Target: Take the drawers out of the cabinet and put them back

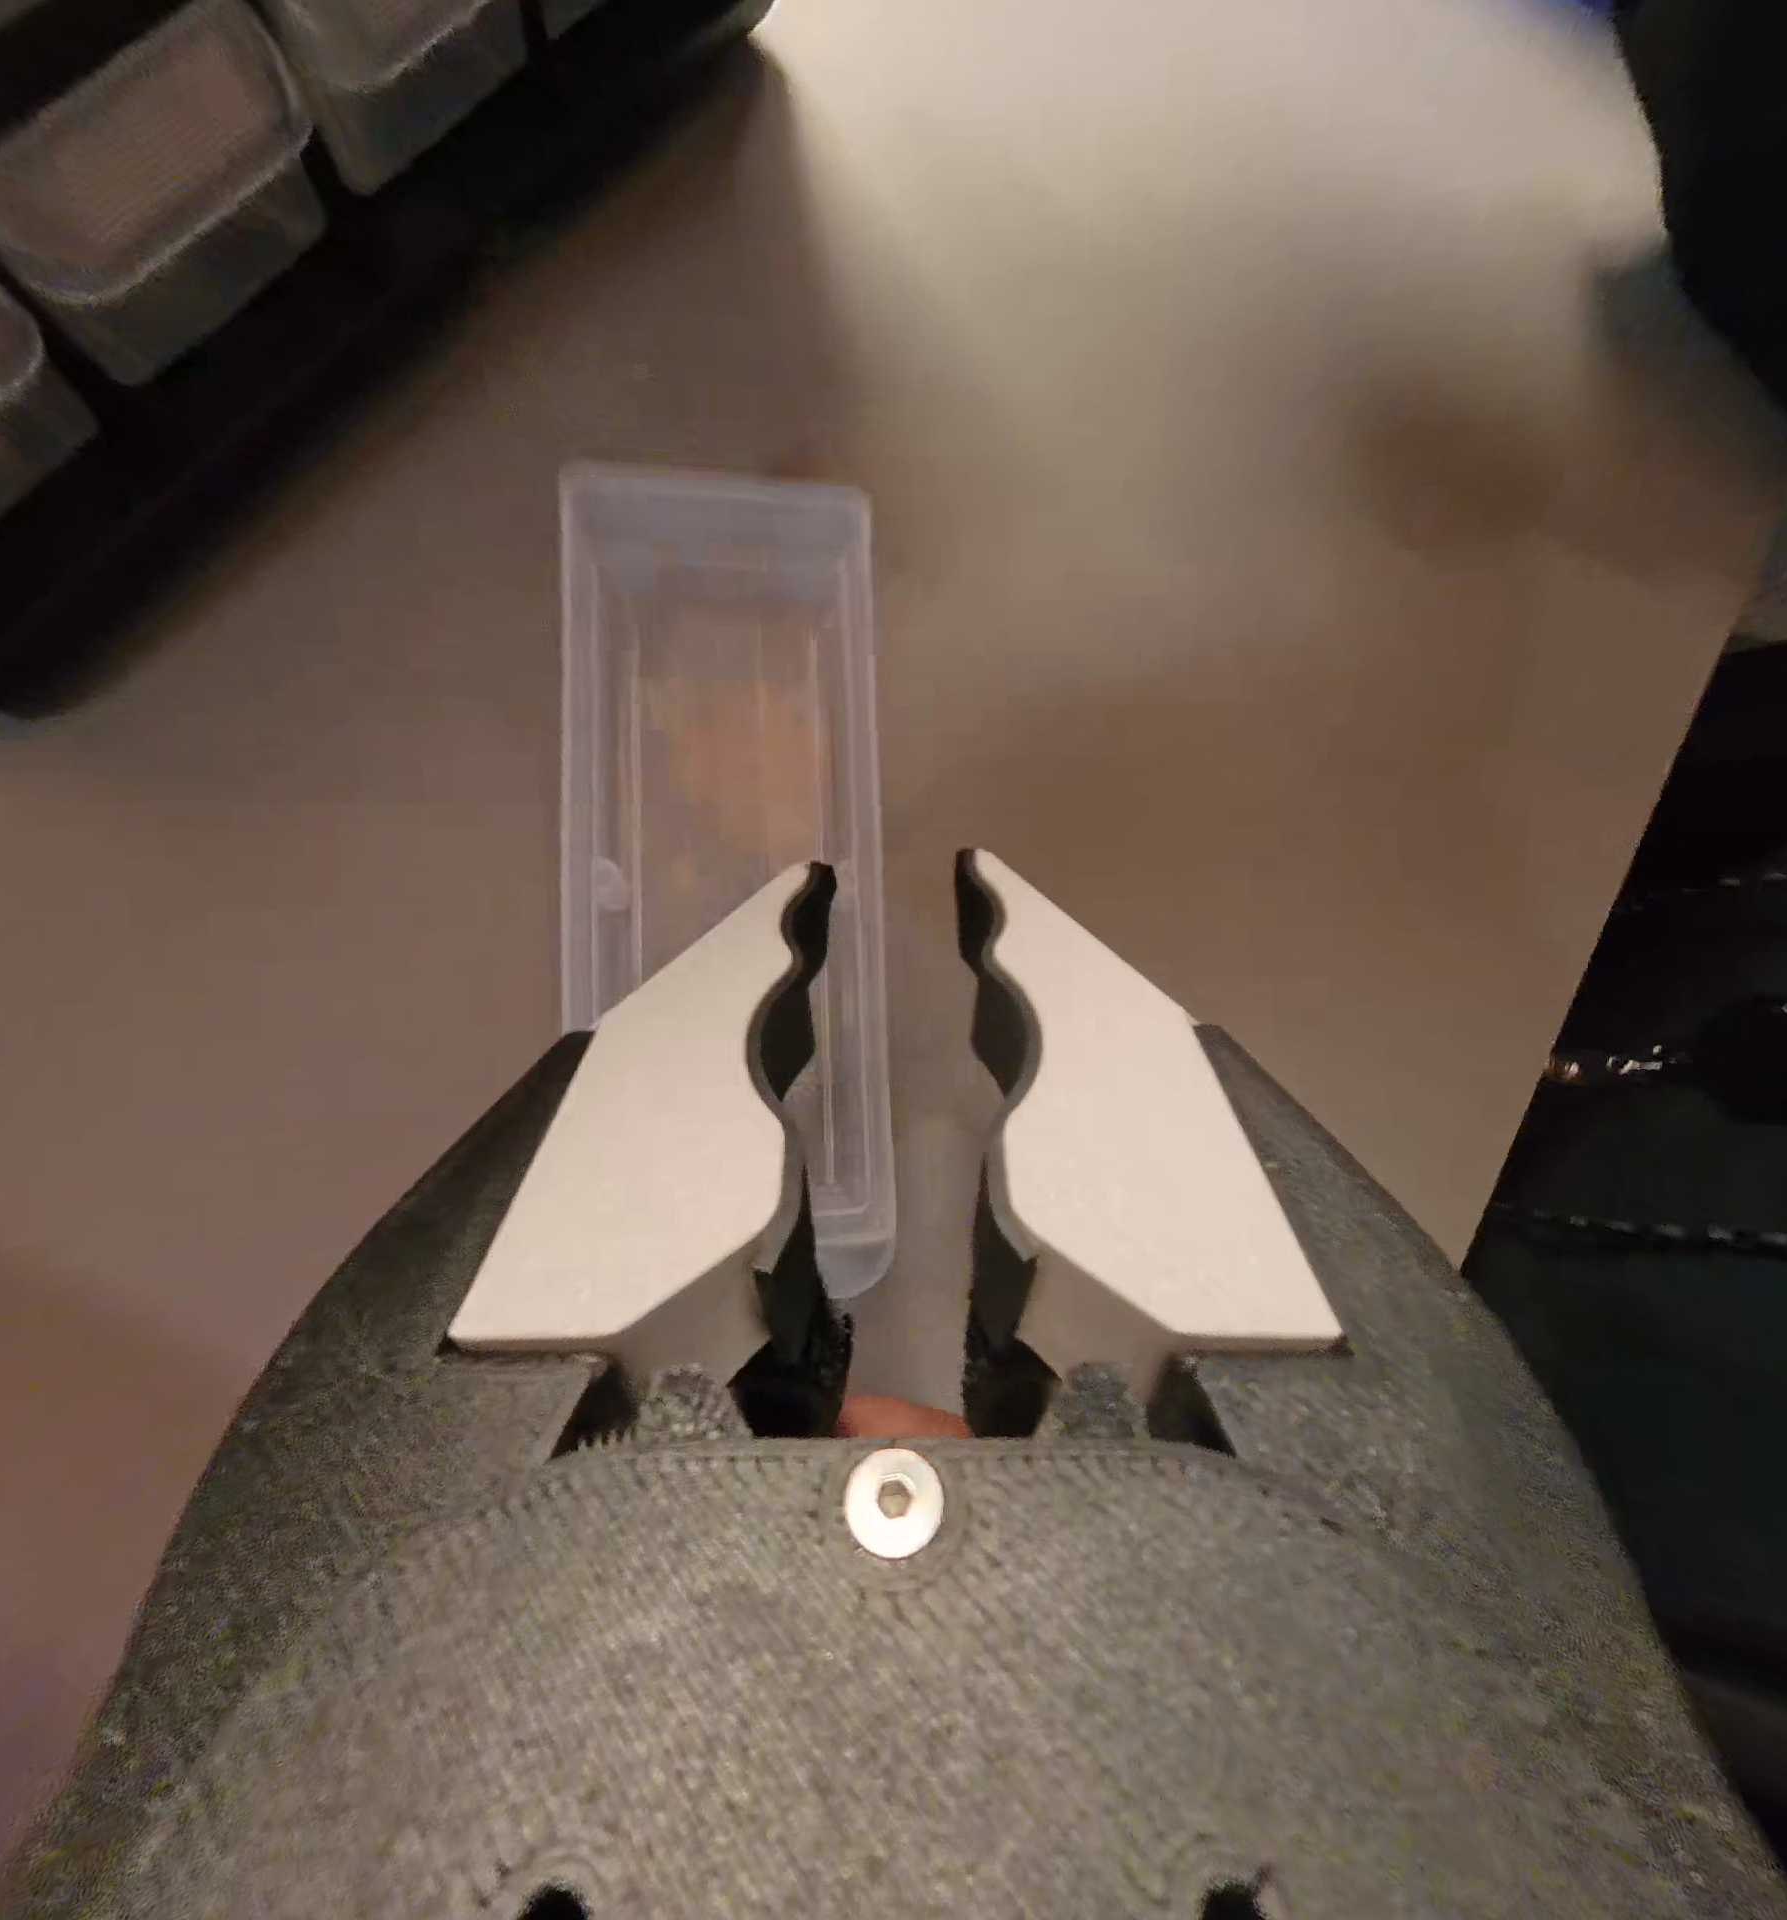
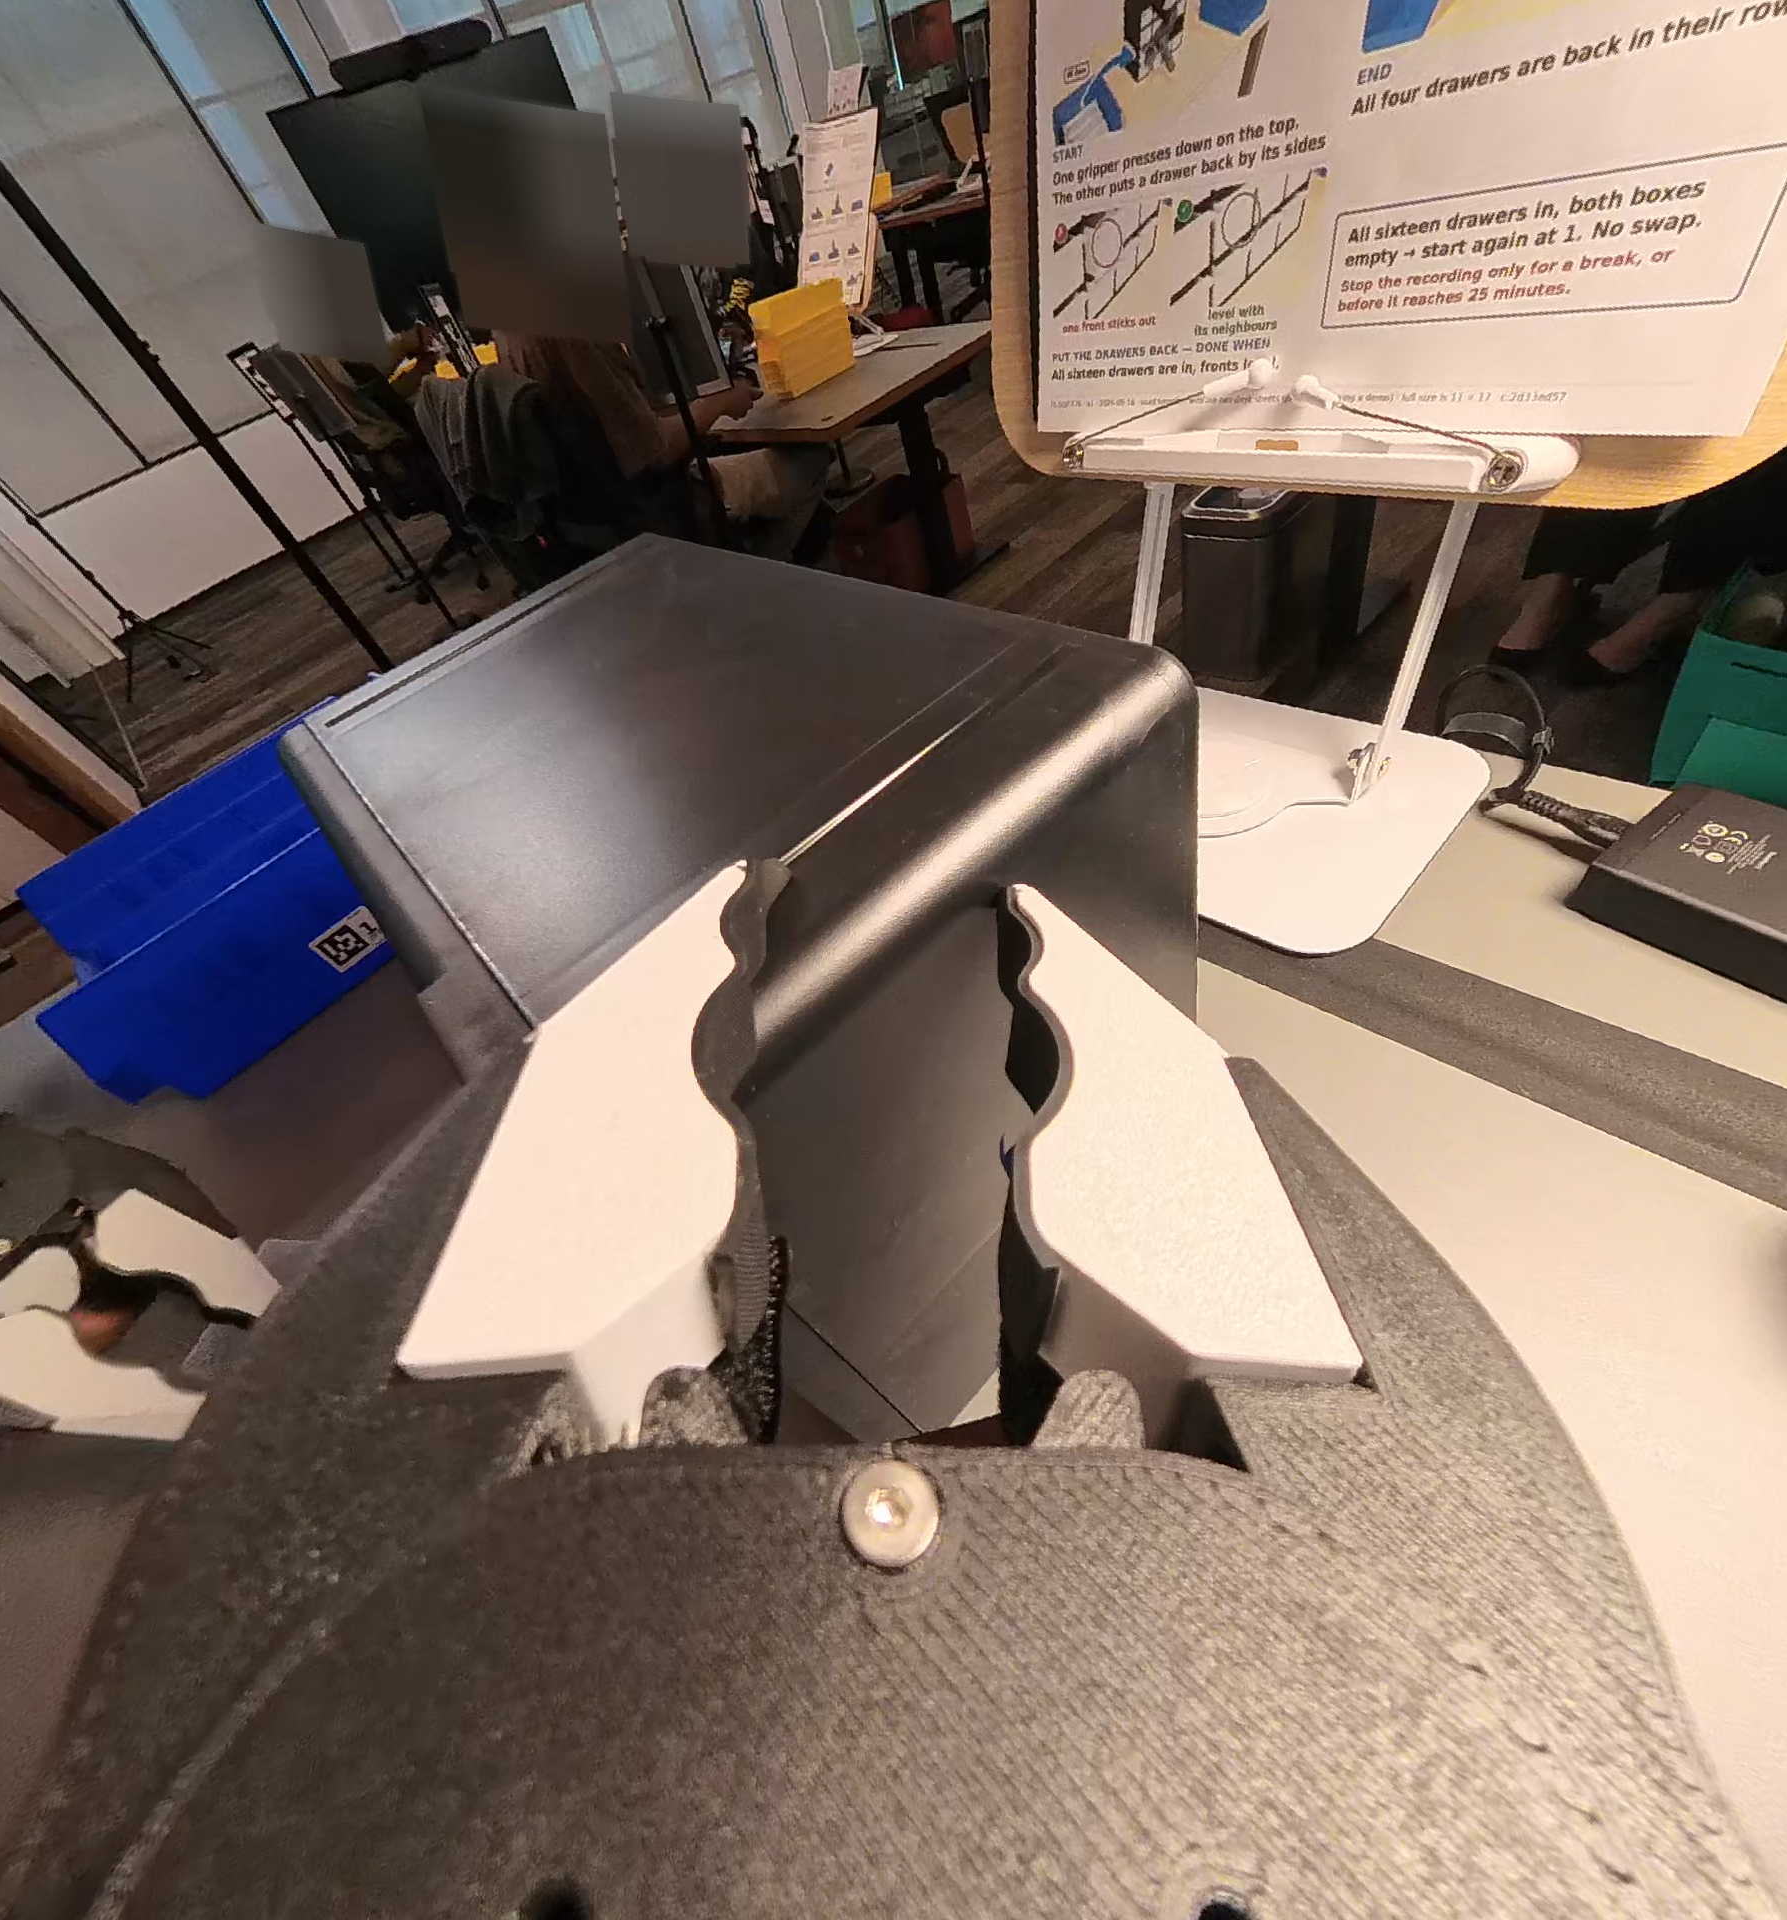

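the clear drawer (image 1: 723, 790) lies flat on the tan tabletop (image 1: 1180, 520) directly ahead of my left gripper (image 1: 894, 868), its long axis running away from me; its right wall passes between the spread fingers, close to the left pad, and i see no pad pressing on it, so i count the left gripper as open and empty. i judge the drawer to be light, thin-walled, stiff but easily cracked, and slick on its moulded faces; i would take it across the two long side walls near the near end, with moderate squeeze, so it does not bow or shoot out. the black cabinet (image 2: 764, 748) sits immediately ahead of my right gripper (image 2: 884, 883), whose fingers are parted over the cabinet's top right edge: the left finger (image 2: 660, 1039) lies on the top panel, the right finger (image 2: 1128, 1091) alongside the side wall, with no clamping visible. the cabinet looks rigid and smooth, likely to slide unless pressed down. in the left wrist view, its filled drawer fronts (image 1: 141, 208) are far ahead to the left. a dark mat strip (image 2: 1491, 1039), a white document stand (image 2: 1315, 457) and blue bins (image 2: 193, 935) surround it; beyond is an open office with desks.
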`<state>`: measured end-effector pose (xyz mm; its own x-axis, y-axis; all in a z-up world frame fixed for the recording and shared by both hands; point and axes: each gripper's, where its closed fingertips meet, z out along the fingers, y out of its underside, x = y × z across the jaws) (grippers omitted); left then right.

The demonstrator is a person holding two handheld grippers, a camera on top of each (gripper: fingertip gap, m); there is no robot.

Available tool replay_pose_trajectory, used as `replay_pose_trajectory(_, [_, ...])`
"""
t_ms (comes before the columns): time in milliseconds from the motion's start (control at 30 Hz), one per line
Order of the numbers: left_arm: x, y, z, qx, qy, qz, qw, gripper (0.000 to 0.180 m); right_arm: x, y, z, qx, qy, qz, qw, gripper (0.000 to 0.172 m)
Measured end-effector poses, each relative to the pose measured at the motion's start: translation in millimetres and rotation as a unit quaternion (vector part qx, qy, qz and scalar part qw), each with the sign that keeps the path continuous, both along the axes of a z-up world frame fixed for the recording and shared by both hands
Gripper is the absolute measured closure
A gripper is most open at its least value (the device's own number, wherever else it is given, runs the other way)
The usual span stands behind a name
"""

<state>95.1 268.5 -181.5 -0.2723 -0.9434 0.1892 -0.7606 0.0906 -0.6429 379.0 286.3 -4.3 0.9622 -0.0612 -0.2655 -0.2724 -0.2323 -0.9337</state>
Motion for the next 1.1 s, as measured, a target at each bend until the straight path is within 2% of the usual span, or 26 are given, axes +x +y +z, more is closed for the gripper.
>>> replay_pose_trajectory(33, [-1,0,5,0.009,-0.014,-0.015,1.000,0.149,0,0,0,0.000,0.000,0.000,1.000,0.125])
replay_pose_trajectory(133, [-12,5,22,0.061,-0.053,-0.083,0.993,0.138,0,0,0,0.001,0.000,0.000,1.000,0.125])
replay_pose_trajectory(233, [-32,15,31,0.156,-0.088,-0.193,0.965,0.127,0,0,0,0.001,0.000,0.000,1.000,0.125])
replay_pose_trajectory(300, [-43,30,26,0.202,-0.073,-0.231,0.949,0.123,0,0,0,0.001,-0.001,0.000,1.000,0.125])
replay_pose_trajectory(400, [-51,46,18,0.226,-0.039,-0.252,0.940,0.125,0,0,0,0.001,0.000,-0.001,1.000,0.125])
replay_pose_trajectory(533, [-57,43,3,0.251,-0.033,-0.319,0.913,0.133,0,0,0,0.001,-0.001,-0.001,1.000,0.125])
replay_pose_trajectory(667, [-54,51,-19,0.299,-0.010,-0.349,0.888,0.143,0,0,0,0.001,-0.001,-0.001,1.000,0.125])
replay_pose_trajectory(733, [-49,47,-17,0.296,-0.022,-0.347,0.890,0.152,0,0,0,0.001,-0.001,0.000,1.000,0.125])
replay_pose_trajectory(800, [-47,38,-2,0.258,-0.048,-0.340,0.903,0.162,0,0,0,0.002,-0.001,0.000,1.000,0.125])
replay_pose_trajectory(900, [-44,24,37,0.187,-0.095,-0.325,0.922,0.163,0,0,0,0.002,-0.001,0.001,1.000,0.125])
replay_pose_trajectory(1000, [-33,24,78,0.160,-0.139,-0.297,0.931,0.163,0,0,0,0.002,0.000,0.001,1.000,0.124])
replay_pose_trajectory(1100, [-24,24,108,0.143,-0.149,-0.282,0.937,0.163,0,0,0,0.001,-0.001,0.000,1.000,0.125])
